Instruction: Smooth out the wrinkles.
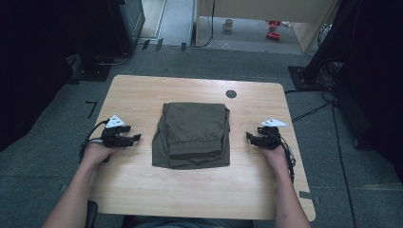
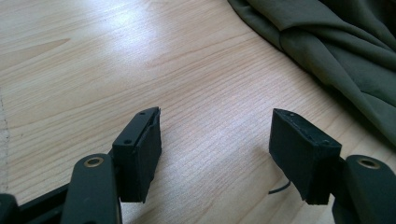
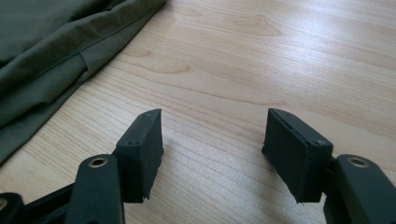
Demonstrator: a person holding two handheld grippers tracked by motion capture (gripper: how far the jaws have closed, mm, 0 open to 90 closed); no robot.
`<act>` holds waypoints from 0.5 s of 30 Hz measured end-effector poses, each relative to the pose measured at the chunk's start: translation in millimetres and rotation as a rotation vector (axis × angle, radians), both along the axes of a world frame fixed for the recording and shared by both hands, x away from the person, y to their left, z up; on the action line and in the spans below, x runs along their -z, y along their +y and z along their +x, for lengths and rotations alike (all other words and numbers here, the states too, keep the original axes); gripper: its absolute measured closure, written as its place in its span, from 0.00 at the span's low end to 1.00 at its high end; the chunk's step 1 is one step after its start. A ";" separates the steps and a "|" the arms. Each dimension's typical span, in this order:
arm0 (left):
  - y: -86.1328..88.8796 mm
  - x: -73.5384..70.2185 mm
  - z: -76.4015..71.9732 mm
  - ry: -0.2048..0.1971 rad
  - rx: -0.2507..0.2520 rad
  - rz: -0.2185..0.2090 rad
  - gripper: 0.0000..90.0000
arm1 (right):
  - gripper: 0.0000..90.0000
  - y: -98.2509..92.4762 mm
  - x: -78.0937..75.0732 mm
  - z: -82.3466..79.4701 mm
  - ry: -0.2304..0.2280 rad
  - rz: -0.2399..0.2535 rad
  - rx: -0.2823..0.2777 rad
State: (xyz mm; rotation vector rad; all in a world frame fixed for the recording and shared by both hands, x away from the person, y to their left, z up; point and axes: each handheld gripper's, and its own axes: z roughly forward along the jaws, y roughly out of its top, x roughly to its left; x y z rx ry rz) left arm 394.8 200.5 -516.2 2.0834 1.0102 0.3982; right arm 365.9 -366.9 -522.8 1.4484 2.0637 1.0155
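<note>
A folded olive-green garment (image 1: 192,135) lies in the middle of the light wooden table (image 1: 142,92). My left gripper (image 1: 136,138) rests low over the table to its left, jaws pointing at the cloth and open with only bare wood between them (image 2: 215,140). The garment's edge (image 2: 336,51) sits ahead and to the right in the left gripper view. My right gripper (image 1: 249,137) is on the garment's right side, open too, a short gap from the fabric (image 3: 215,137). In the right gripper view the garment (image 3: 51,56) fills the upper left.
A small dark round hole (image 1: 231,93) sits in the table near its far edge. Dark stands and cables line the floor on both sides. A mug (image 1: 228,24) and red items (image 1: 273,28) lie on the floor far behind.
</note>
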 end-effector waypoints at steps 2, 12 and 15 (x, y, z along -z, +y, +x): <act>-0.4 0.1 0.2 0.000 -0.007 0.005 0.35 | 0.40 2.7 0.2 0.2 -0.006 -0.032 -0.002; -4.7 0.6 -1.4 -0.015 -0.002 0.047 0.31 | 0.32 4.3 0.6 1.2 0.001 -0.040 -0.002; -4.9 0.7 -1.4 -0.015 -0.004 0.047 0.30 | 0.31 5.1 0.6 0.9 0.002 -0.039 0.001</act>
